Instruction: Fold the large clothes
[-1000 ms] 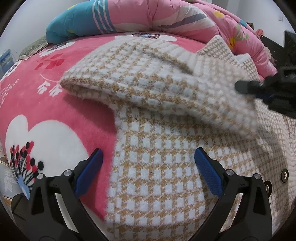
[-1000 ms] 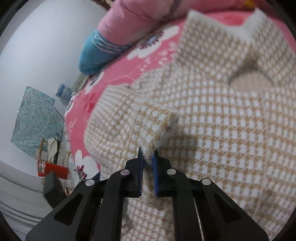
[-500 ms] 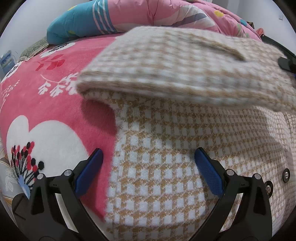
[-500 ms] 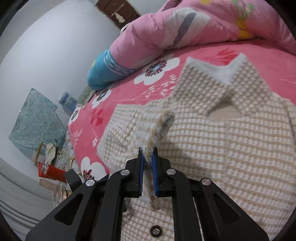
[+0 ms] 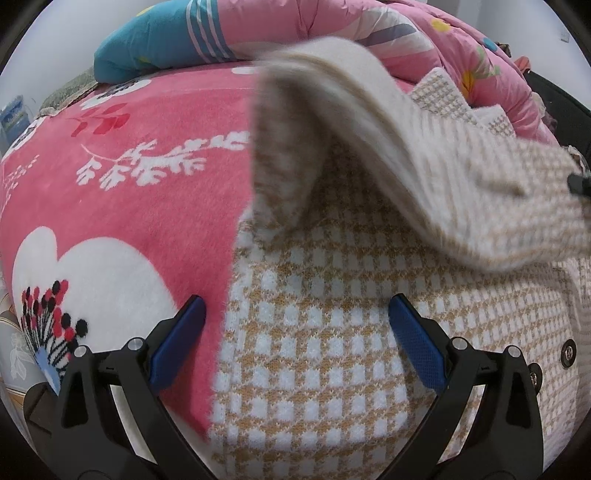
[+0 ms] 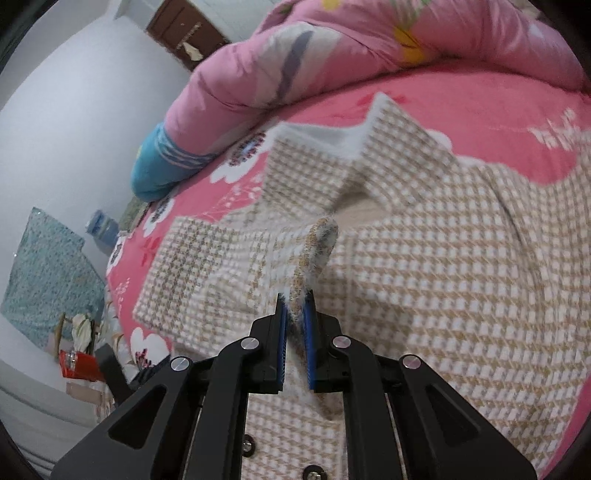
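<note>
A beige and white houndstooth knit cardigan (image 5: 325,332) lies spread on a pink floral blanket (image 5: 129,206). My left gripper (image 5: 295,343) is open and empty, low over the cardigan's left hem edge. My right gripper (image 6: 295,325) is shut on the cuff of the sleeve (image 6: 314,254) and holds it lifted over the cardigan's body (image 6: 443,277). In the left wrist view the lifted sleeve (image 5: 388,129) arches across the garment, blurred. The collar (image 6: 373,136) lies at the far end. Dark buttons (image 5: 568,352) run along the front.
A rolled pink quilt with a teal end (image 5: 258,33) lies along the far side of the bed. A wall, a brown door (image 6: 184,27), a patterned cloth (image 6: 40,273) and a red box (image 6: 74,365) are beyond the bed's left edge.
My right gripper has carried the sleeve up and over toward the cardigan's middle, so the sleeve now arches higher. My left gripper has stayed still and open.
</note>
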